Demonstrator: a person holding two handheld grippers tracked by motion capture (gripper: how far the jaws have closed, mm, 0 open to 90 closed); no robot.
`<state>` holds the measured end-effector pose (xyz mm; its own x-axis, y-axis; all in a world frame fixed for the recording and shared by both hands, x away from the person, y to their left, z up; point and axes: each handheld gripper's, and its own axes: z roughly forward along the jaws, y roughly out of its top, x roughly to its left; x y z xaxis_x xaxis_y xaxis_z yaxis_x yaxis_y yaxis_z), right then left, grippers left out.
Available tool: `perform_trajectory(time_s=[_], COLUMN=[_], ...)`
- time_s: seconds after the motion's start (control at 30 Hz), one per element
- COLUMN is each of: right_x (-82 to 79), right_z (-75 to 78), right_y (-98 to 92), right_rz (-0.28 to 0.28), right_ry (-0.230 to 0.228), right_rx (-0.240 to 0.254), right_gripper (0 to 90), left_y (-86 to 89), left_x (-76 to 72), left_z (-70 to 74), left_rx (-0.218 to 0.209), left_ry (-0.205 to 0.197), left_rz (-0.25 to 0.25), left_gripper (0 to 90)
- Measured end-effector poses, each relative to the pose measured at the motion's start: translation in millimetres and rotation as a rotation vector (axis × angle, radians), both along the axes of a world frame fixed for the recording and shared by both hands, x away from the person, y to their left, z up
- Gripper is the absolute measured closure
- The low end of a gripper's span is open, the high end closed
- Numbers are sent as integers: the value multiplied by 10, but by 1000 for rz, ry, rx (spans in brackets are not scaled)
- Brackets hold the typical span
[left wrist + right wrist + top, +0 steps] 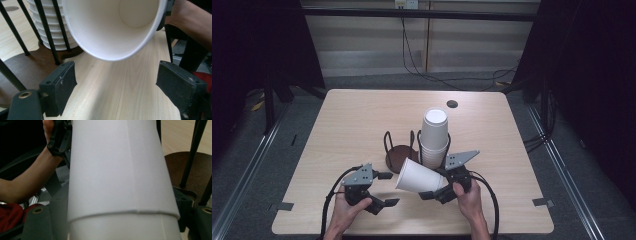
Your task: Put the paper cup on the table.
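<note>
Holding a white paper cup (pixel 417 176) on its side, the right gripper (pixel 428 194) pinches it near the base, low centre of the high view, mouth aimed left at the left gripper (pixel 388 189). In the right gripper view the cup shows a step ring where a second wall (pixel 125 227) emerges, so this looks like two cups nested, though I cannot say for sure. The left gripper has its jaws spread with bare tabletop (pixel 117 92) between them, the cup's rim (pixel 110 56) hanging just above and ahead, not touched.

Risks now: thin paper squeezed sideways could buckle, and a crushed wall would jam the nested pair harder. If the left gripper bites only the rim edge, it may slip off or tear. A pull at an angle could swing the cup into the wire holder (pixel 388 142) just behind it in the picture, or knock the stack (pixel 434 140) standing in it.

Counting: one cup held, maybe two nested; one upright stack showing several rims, too tight to count exactly; one dark wire holder with two bays, the left bay's brown base (pixel 399 156) bare; two grippers; one round dark hole (pixel 452 104) near the tabletop's upper edge.
</note>
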<state>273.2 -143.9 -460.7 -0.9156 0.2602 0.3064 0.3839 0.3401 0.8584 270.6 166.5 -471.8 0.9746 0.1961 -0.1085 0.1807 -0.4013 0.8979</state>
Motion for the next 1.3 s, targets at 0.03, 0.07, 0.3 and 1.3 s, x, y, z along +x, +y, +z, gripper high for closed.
perform_trajectory(time_s=[0.03, 0.07, 0.3, 1.3], right_x=[4, 5, -9, -59], right_z=[-15, -24, -84, -124], right_y=[-4, -7, -32, 101], right_rz=[-2, -1, 10, 73], right_ry=[3, 3, 1, -45], right_rx=[27, 38, 101, 121], right_gripper=[245, 245, 245, 246], left_y=[-2, -1, 32, 43], left_x=[-1, 5, -33, 28], left_z=[-13, -22, -30, 135], left_rx=[-9, -8, -63, -261], left_ry=[8, 13, 16, 26], left_rz=[-3, -8, 17, 43], left_gripper=[157, 157, 157, 0])
